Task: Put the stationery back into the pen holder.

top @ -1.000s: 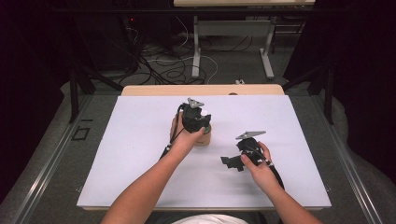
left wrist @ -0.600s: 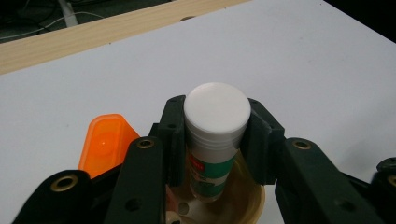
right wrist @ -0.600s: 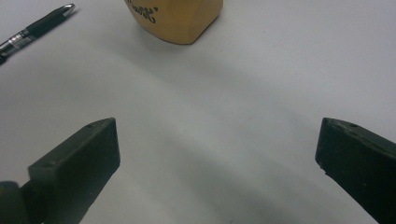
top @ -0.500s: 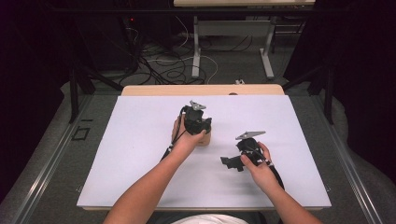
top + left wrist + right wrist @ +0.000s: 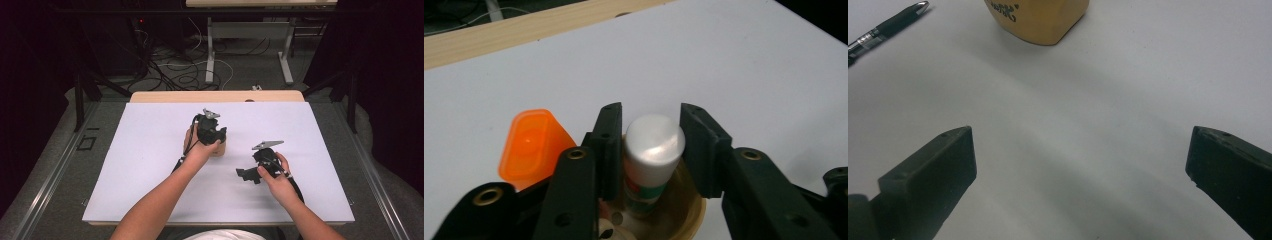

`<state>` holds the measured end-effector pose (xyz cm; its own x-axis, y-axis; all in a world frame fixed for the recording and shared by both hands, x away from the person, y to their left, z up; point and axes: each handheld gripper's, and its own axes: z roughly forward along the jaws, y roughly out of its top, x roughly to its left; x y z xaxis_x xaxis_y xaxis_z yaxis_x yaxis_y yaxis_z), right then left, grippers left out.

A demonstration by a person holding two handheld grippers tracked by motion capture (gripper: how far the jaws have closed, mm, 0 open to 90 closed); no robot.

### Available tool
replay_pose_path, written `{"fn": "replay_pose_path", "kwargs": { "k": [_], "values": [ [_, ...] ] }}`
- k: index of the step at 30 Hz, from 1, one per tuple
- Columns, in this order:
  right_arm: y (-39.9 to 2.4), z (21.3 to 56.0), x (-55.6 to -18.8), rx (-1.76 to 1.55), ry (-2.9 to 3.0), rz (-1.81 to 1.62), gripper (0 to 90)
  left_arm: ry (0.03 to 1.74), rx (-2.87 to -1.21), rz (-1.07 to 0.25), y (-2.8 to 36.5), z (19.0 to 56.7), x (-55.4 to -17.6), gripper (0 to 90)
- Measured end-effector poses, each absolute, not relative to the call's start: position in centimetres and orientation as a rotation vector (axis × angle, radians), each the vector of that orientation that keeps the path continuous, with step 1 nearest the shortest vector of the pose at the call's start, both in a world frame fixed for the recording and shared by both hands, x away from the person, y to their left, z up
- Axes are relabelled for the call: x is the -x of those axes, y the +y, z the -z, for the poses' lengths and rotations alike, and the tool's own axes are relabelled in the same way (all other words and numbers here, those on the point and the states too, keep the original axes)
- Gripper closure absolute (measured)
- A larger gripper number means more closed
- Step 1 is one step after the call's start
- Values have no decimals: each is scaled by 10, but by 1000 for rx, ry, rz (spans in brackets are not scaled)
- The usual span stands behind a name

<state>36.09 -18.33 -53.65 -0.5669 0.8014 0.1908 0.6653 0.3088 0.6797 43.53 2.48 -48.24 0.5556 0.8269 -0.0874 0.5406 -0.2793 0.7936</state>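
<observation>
Two grippers are seen in the high view over a white table [image 5: 150, 165]: the left gripper [image 5: 212, 135] is held near the middle of the frame, pointing down over a tan cup [image 5: 218, 148], while the right gripper [image 5: 247, 175] is held lower and to the right, well apart from the cup, its jaws turned toward the left of the frame. In the left gripper view, a tube with a rounded silver cap [image 5: 653, 150] is seen standing upright in the cup [image 5: 689, 210], at the lower middle of the frame, between the two black jaws. The jaws have just been opening a little; the left pad appears to touch the tube still, while a narrow gap is seen at the right pad, though the angle makes this hard to judge. An orange scoop-like piece [image 5: 531, 145] is seen at the lower left, just beside the cup. In the right gripper view, the jaws are spread wide with nothing but bare table between them; the cup [image 5: 1040, 20] is seen at the top centre and a black pen [image 5: 885, 27] at the upper left.
</observation>
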Motion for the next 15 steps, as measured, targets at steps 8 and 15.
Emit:
{"fn": "replay_pose_path", "kwargs": {
  "k": [8,15],
  "values": [
    [-184,537,-361,-1355,2391,-1096,0,1073,-1954,-437,28,474,-431,584],
    [-184,537,-361,-1362,2382,-1101,0,1047,-1926,-419,36,465,-426,488]
  ]
}}
